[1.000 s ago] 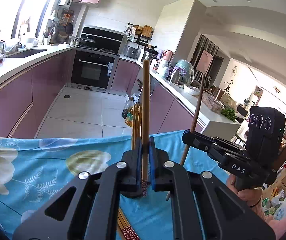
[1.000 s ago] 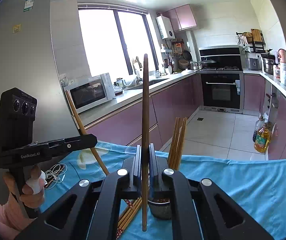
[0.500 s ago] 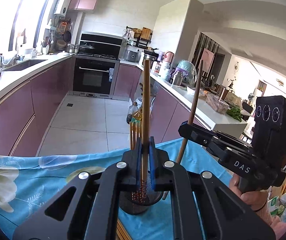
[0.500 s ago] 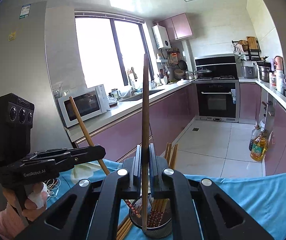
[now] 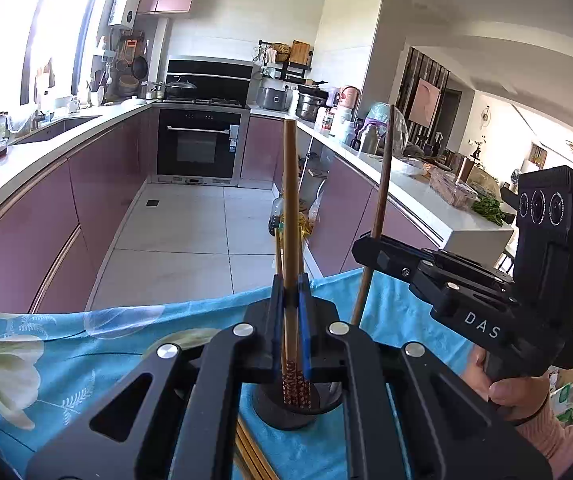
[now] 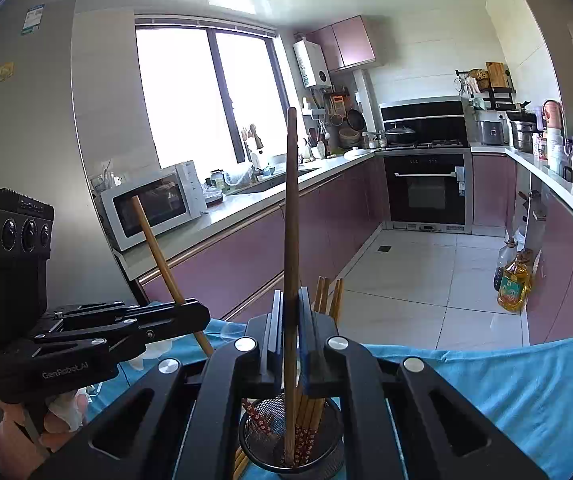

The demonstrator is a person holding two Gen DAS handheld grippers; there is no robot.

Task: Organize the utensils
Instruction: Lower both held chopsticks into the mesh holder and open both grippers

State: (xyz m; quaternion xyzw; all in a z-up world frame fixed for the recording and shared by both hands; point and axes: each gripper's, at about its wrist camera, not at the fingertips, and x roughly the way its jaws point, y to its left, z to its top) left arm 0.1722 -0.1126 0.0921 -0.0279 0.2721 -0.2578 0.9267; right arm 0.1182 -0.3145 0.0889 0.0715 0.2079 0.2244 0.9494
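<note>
In my left wrist view, the left gripper point(image 5: 290, 312) has its jaws closed on a light wooden chopstick point(image 5: 289, 208), which stands nearly upright between the blue pads, its patterned lower end down at the mouth of the black mesh holder point(image 5: 286, 412). The holder sits on the blue flowered cloth point(image 5: 66, 344) that covers the counter, and I can see more chopsticks standing in it behind the one I hold. To the right in the same view the right gripper point(image 5: 370, 248) is held by a hand point(image 5: 506, 388), and a dark chopstick point(image 5: 382, 184) rises through its tip, tilted slightly. From the right wrist view, the jaws there are likewise clamped on that dark chopstick point(image 6: 291, 216), upright, with its lower end reaching down inside the holder point(image 6: 290, 440) among several patterned chopsticks point(image 6: 310, 412) already leaning in it. A few loose chopsticks point(image 6: 240, 462) lie on the cloth just beside the holder's left side. The left gripper point(image 6: 190, 316) appears at the left of this view, the light chopstick point(image 6: 158, 252) slanting up out of its tip, and a hand point(image 6: 58, 412) grips its handle. Beyond the cloth's edge lie the tiled kitchen floor point(image 6: 418, 272), purple cabinets point(image 6: 246, 264), a microwave point(image 6: 150, 204) and a built-in oven point(image 6: 426, 188).
</note>
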